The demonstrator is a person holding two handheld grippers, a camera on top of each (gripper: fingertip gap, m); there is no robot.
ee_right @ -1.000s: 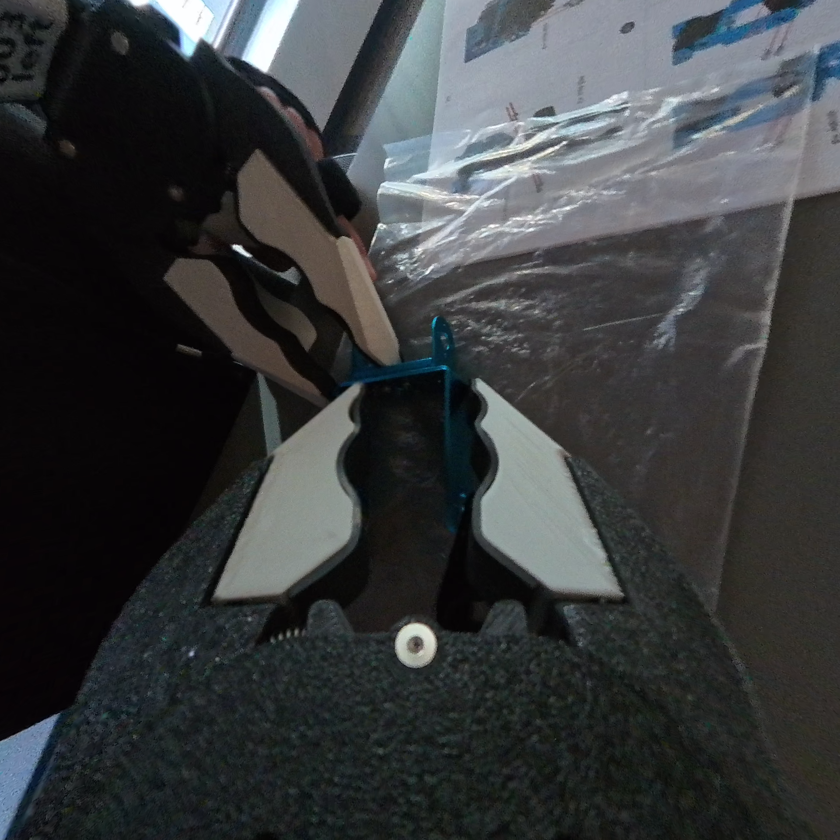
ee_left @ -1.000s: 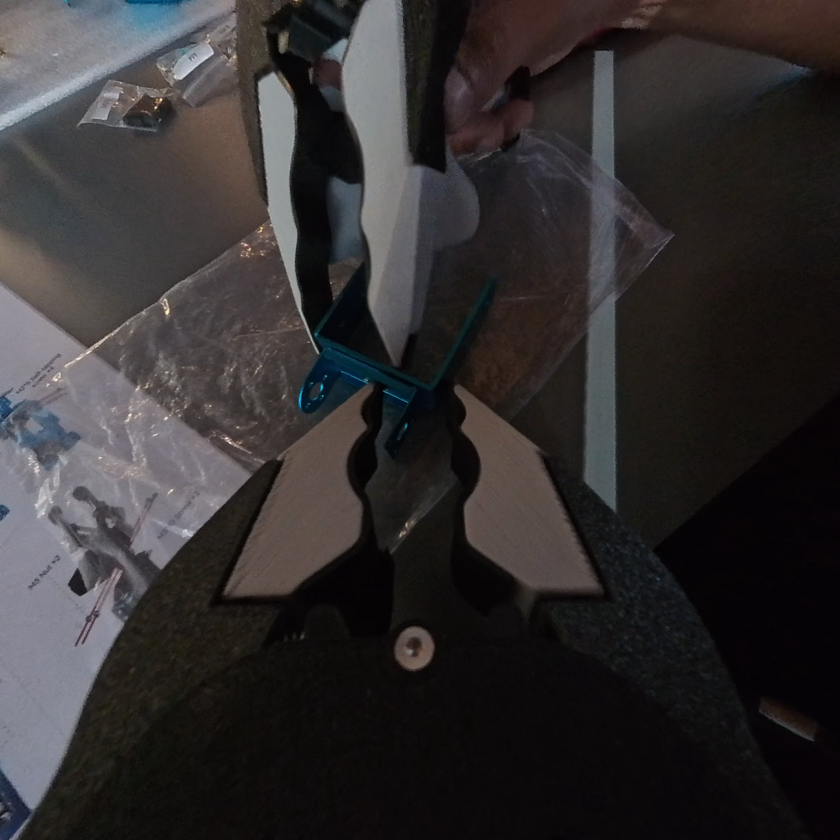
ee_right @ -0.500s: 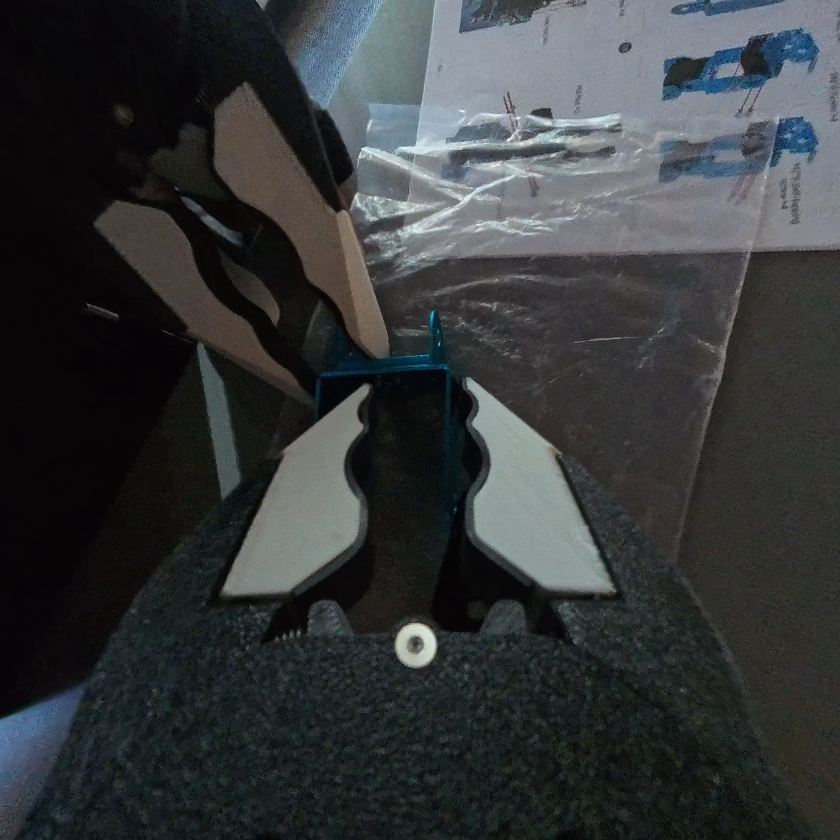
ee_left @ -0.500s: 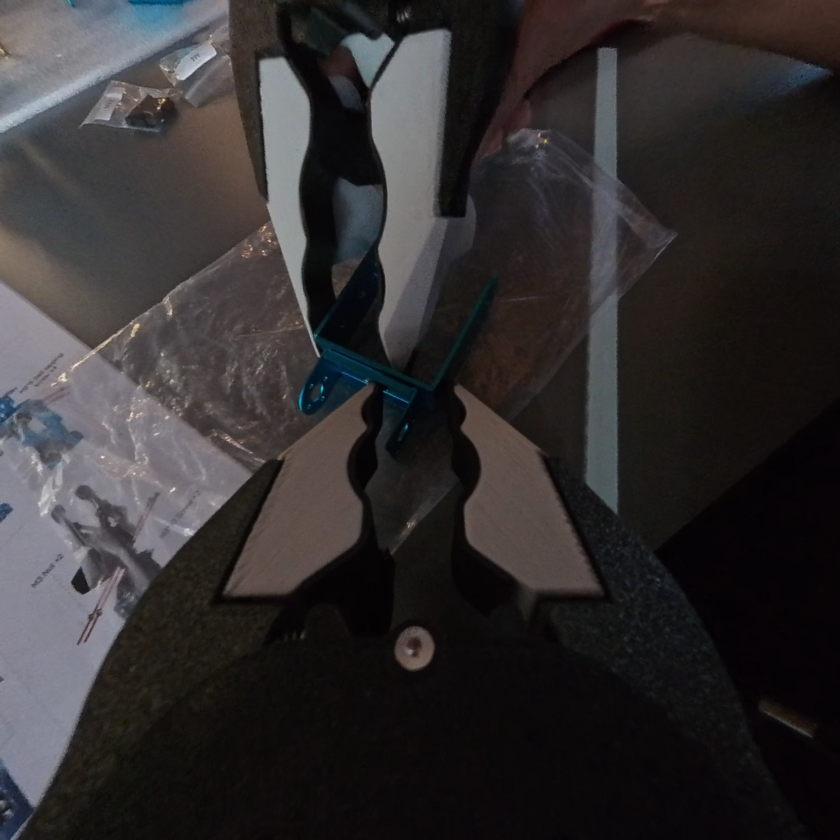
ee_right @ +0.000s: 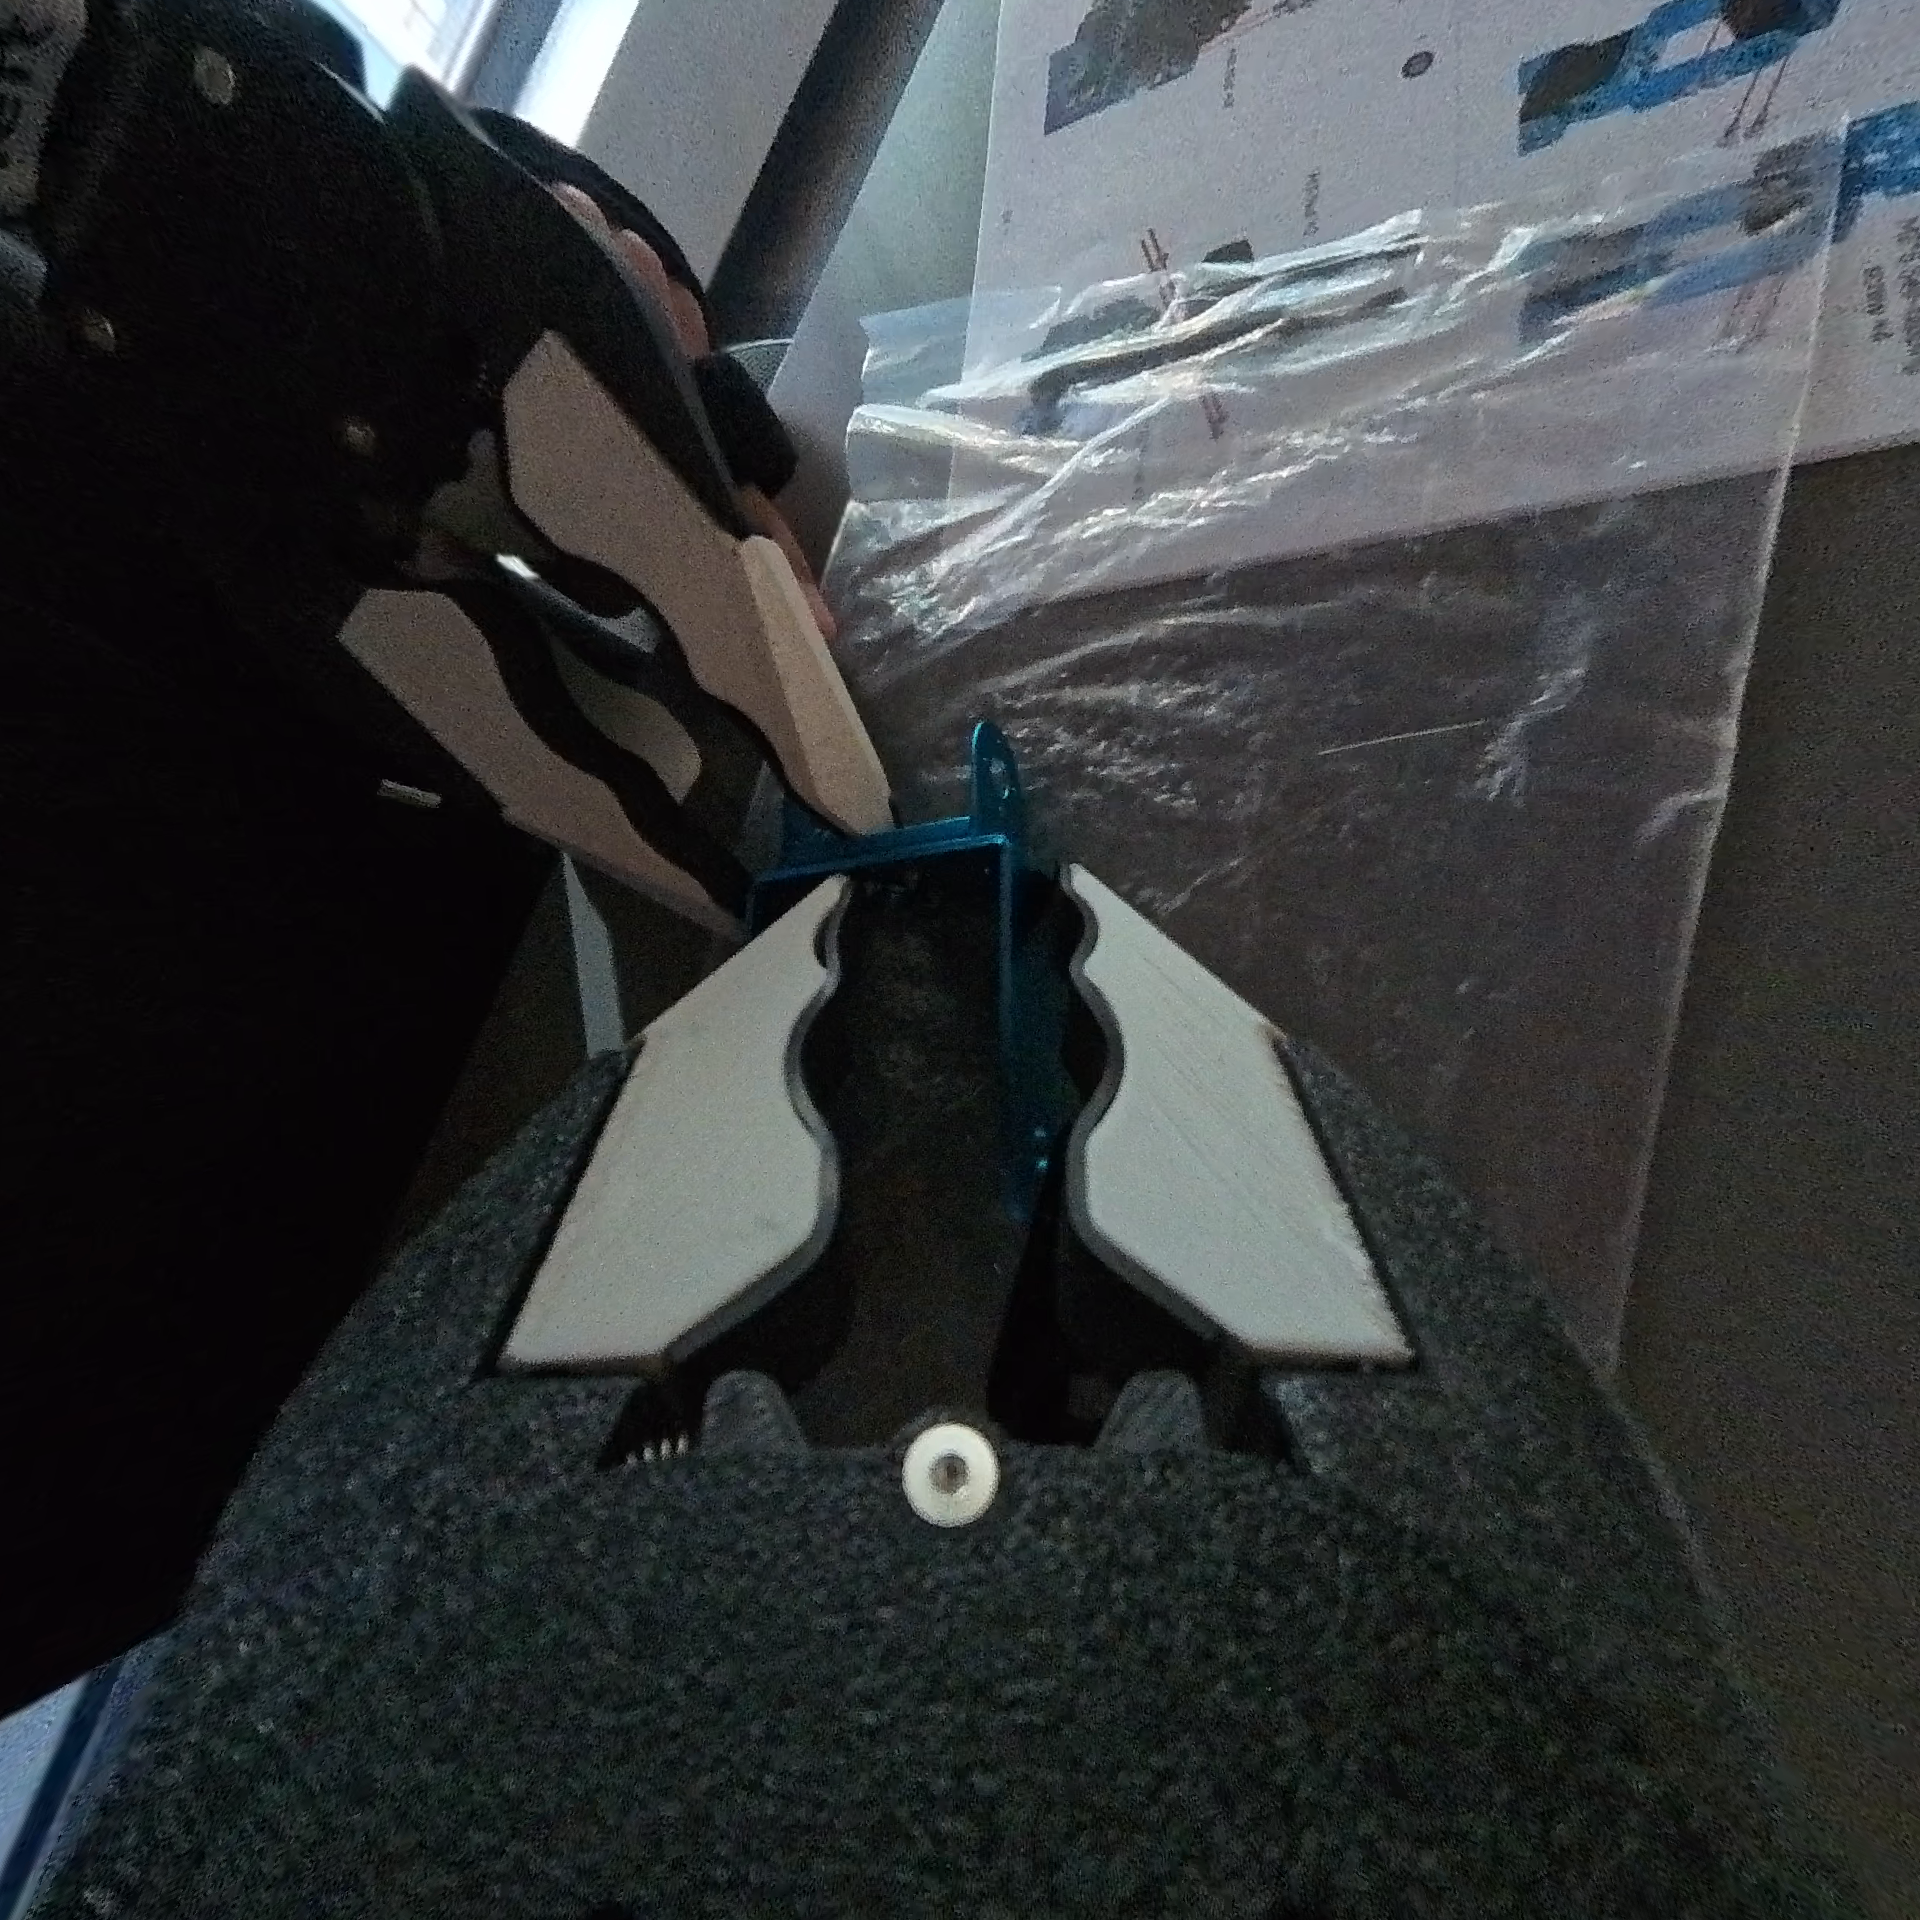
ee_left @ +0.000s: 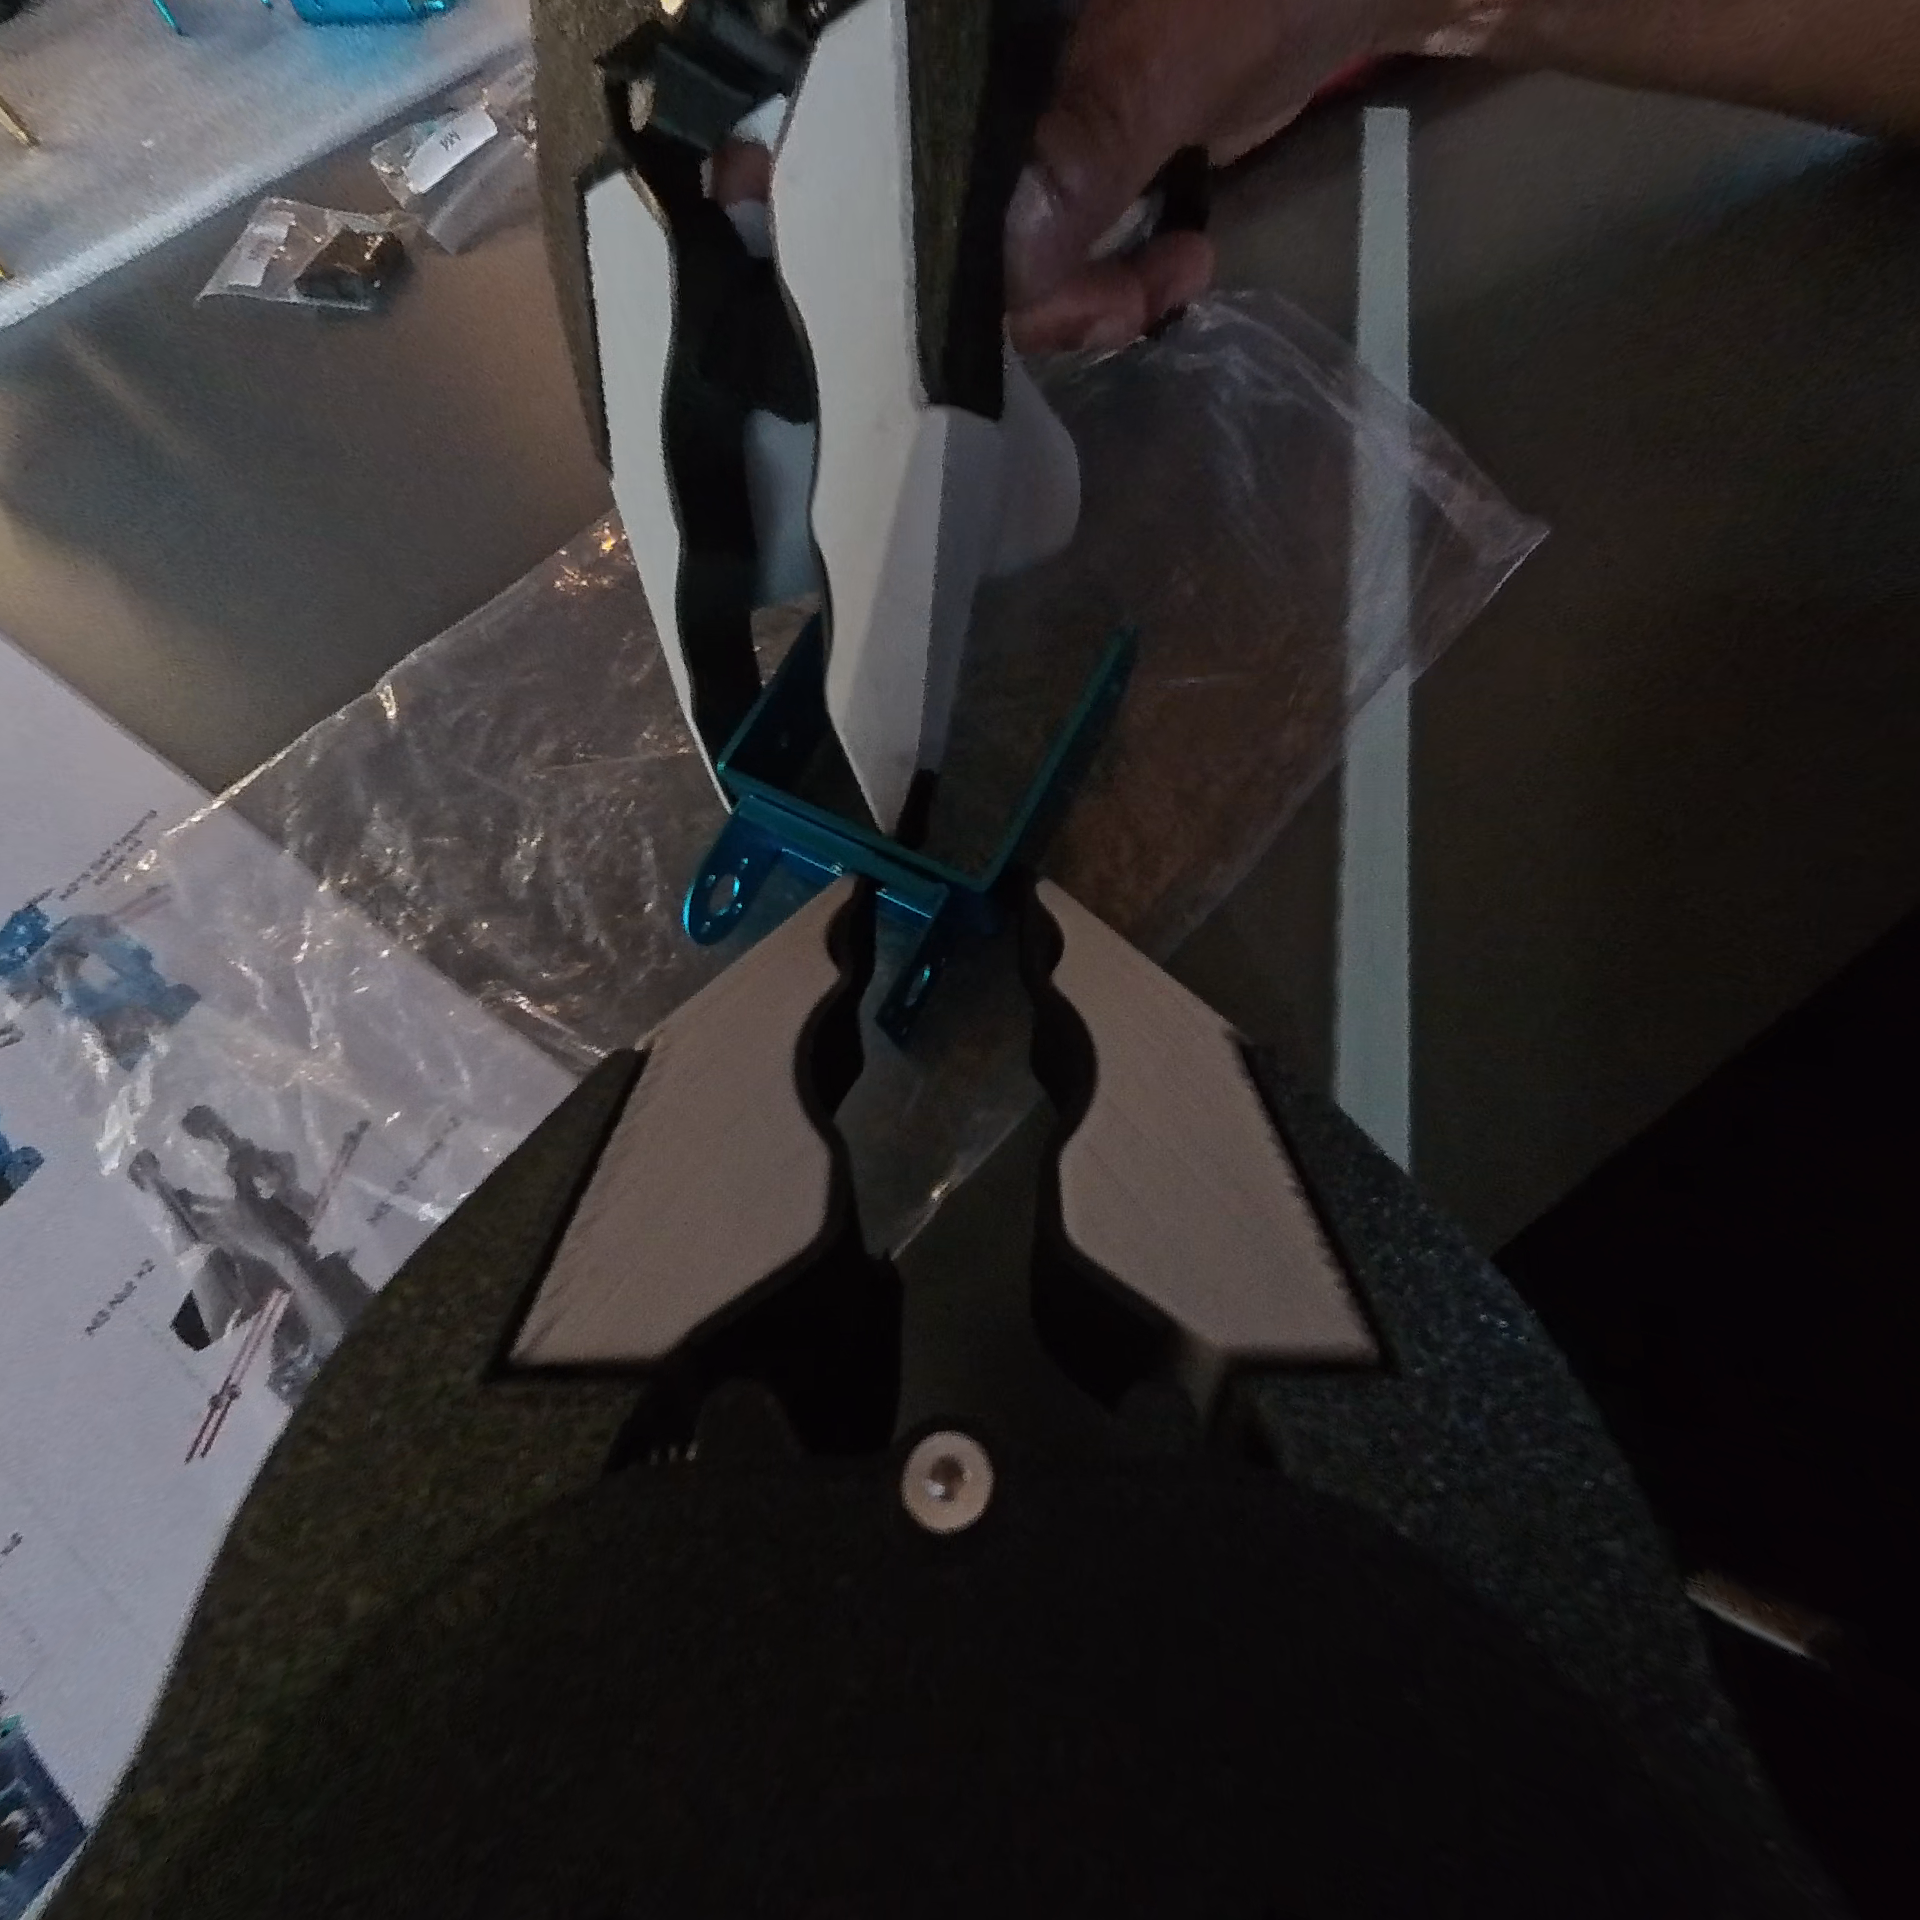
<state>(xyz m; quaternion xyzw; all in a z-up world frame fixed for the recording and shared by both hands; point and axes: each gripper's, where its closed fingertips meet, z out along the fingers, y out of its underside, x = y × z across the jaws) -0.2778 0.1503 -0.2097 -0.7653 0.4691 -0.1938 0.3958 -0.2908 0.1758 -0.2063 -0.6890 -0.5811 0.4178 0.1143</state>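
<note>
A blue metal U-shaped bracket (ee_left: 831,842) with small holed tabs sits between both grippers, over a clear plastic bag (ee_left: 1247,623). My left gripper (ee_left: 940,894) is shut on the bracket's base, with one tab between its fingers. My right gripper (ee_left: 805,800) comes in from the top of the left wrist view, held by a hand (ee_left: 1122,208). It is open and straddles one arm of the bracket. In the right wrist view that arm (ee_right: 1008,1039) runs between the right gripper's (ee_right: 951,883) fingers, close to the right one. The left gripper (ee_right: 800,868) meets the bracket from the upper left.
A printed instruction sheet (ee_left: 104,1143) lies on the grey table to the left, partly under the plastic bag (ee_right: 1351,831). Small bags of parts (ee_left: 301,260) lie at the far left. A white stripe (ee_left: 1377,623) runs along the table at the right, with darkness beyond it. Left and right tips are no more than a few centimetres apart.
The right gripper rolled square to the bracket half a second ago and is tilted again now, still around the same arm. The left gripper and the bracket have stayed put.
</note>
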